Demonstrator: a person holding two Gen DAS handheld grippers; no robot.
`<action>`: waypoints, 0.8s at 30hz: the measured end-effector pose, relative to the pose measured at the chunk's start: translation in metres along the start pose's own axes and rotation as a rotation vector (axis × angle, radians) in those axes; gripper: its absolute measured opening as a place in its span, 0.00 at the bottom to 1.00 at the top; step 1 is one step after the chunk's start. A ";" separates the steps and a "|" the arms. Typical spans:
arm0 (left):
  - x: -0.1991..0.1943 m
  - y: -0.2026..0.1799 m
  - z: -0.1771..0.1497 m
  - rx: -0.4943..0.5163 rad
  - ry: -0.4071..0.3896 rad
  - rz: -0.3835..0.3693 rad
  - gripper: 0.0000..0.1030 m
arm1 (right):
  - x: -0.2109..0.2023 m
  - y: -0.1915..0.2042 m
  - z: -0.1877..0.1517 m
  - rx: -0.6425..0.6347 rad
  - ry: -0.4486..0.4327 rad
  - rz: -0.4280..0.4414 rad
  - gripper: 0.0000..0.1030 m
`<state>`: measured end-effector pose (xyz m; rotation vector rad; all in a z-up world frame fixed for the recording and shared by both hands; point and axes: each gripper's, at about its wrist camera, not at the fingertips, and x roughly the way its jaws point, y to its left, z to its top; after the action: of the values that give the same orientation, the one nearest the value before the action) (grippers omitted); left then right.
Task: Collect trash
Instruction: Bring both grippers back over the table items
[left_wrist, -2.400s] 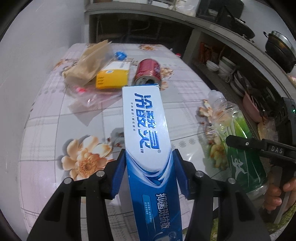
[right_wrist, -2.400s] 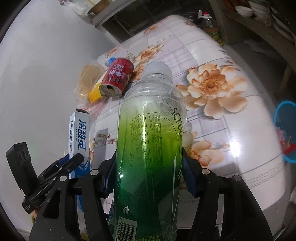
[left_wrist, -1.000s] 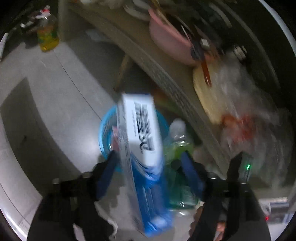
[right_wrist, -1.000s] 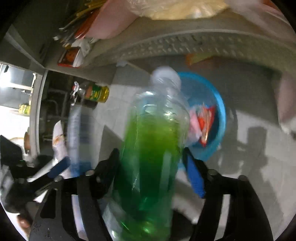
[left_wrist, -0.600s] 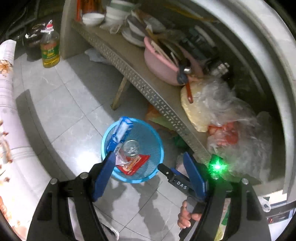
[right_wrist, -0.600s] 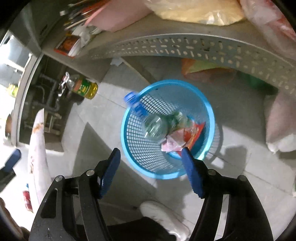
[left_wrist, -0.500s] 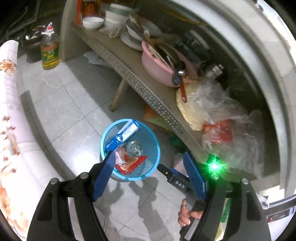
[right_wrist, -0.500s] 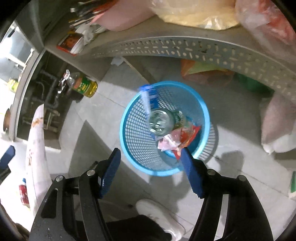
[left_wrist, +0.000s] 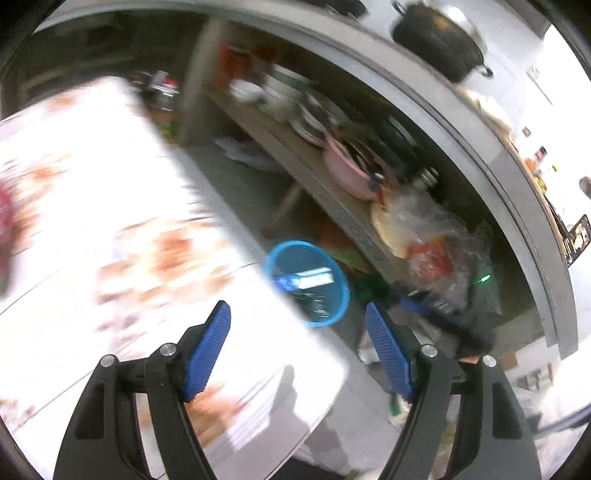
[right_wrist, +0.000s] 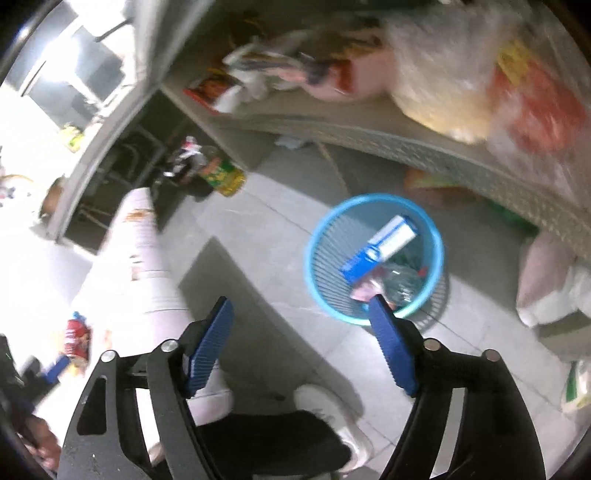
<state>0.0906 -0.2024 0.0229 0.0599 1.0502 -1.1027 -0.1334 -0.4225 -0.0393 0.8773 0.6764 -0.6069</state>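
Basket (right_wrist: 373, 258), blue mesh, on the floor tiles beyond and to the right of the right gripper (right_wrist: 301, 345); its right finger overlaps the near rim in that view, though it looks well above the basket, not touching. Contents: blue-and-white box (right_wrist: 384, 245) lying slantwise on top, clear bottle (right_wrist: 402, 284) below it, some red and pink wrapping, too blurred to name.

Right gripper: jaws opening, nothing between the pads.

Left gripper (left_wrist: 297, 349): fingers spread wide, nothing between them. Table (left_wrist: 110, 258) with flowered cloth fills the space beneath and left of its left finger; the same basket (left_wrist: 308, 282) sits just past the table edge, ahead of the gap between the fingers. View heavily smeared.

Remaining trash: red can (right_wrist: 75, 338) on the table, far left of the right gripper's left finger, beside a blue scrap too small to identify. Judged: more pieces wait there, so the job is only part done.

Hazards, judged:
- Box rests high in the basket, near the rim; further items dropped on it could bounce out or tip the light basket.
- Table edge close under the left fingers; a fast approach could clip it.
- Can is round and may roll away if nudged off-centre.
- Shelf (right_wrist: 424, 144) crowded with bags, close beyond the basket; a wide swing could snag plastic.
- White shoe (right_wrist: 332, 406) directly below the right fingers, near the basket; a step could kick it.
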 end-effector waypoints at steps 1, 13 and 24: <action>-0.016 0.013 -0.010 -0.019 -0.024 0.035 0.71 | -0.003 0.012 0.002 -0.016 -0.003 0.024 0.73; -0.138 0.115 -0.077 -0.177 -0.243 0.354 0.72 | 0.045 0.216 -0.013 -0.313 0.199 0.411 0.82; -0.162 0.154 -0.085 -0.186 -0.326 0.474 0.72 | 0.140 0.386 -0.079 -0.426 0.455 0.515 0.85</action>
<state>0.1414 0.0311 0.0253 -0.0200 0.7851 -0.5592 0.2112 -0.1898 0.0062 0.7471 0.9031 0.2077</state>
